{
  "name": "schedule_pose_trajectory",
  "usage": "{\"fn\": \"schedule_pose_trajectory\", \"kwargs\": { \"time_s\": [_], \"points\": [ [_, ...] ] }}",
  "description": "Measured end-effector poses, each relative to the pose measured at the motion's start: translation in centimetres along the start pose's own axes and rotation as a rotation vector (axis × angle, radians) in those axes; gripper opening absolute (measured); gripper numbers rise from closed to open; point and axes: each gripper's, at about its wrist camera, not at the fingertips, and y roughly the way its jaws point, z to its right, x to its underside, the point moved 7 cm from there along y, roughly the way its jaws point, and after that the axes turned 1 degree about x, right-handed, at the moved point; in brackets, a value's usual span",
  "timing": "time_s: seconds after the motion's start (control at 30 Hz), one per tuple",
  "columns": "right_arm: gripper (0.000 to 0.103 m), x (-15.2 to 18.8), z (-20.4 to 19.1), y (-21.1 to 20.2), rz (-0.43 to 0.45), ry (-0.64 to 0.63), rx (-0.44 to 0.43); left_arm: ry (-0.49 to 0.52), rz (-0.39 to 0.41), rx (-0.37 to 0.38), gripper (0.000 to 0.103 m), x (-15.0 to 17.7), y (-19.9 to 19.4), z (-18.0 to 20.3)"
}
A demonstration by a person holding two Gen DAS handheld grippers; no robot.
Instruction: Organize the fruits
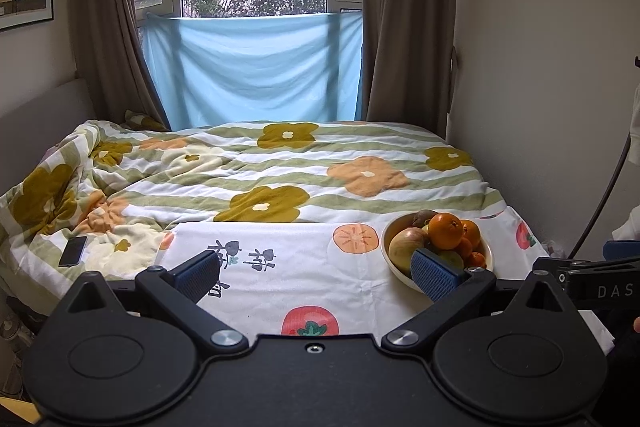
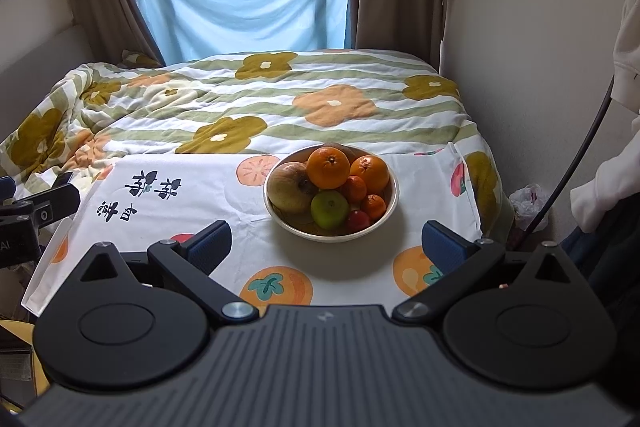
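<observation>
A cream bowl [image 2: 390, 205] [image 1: 386, 247] stands on a white cloth with printed fruit [image 2: 192, 203] [image 1: 288, 267]. It holds a large orange [image 2: 328, 167] [image 1: 446, 231], a second orange [image 2: 370, 173], a yellowish apple [image 2: 288, 193] [image 1: 406, 245], a green fruit [image 2: 329, 209], small tangerines [image 2: 374, 206], a small red fruit [image 2: 358, 221] and a brown kiwi [image 1: 424, 217]. My right gripper [image 2: 328, 247] is open just in front of the bowl, nothing between its fingers. My left gripper [image 1: 316, 273] is open, left of the bowl, its right pad [image 1: 434, 275] overlapping the bowl's near rim in the picture.
The cloth lies over a table at the foot of a bed with a flowered quilt [image 1: 260, 179]. A dark phone [image 1: 73, 251] rests on the quilt at left. Wall and a cable [image 2: 576, 163] stand at right, with a person's white sleeve [image 2: 612, 183]. A plastic bag [image 2: 528, 203] lies on the floor.
</observation>
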Motion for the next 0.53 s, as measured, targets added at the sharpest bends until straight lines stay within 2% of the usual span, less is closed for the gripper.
{"fn": "schedule_pose_trajectory", "kwargs": {
  "time_s": [0.2, 0.53],
  "points": [
    [0.103, -0.1, 0.0, 0.0, -0.002, 0.008, 0.003, 0.042, 0.018, -0.040, 0.103, -0.2, -0.1, -0.1],
    [0.103, 0.4, -0.7, 0.2, -0.036, 0.028, 0.015, 0.041, -0.041, 0.046, 0.103, 0.8, 0.9, -0.3]
  ]
}}
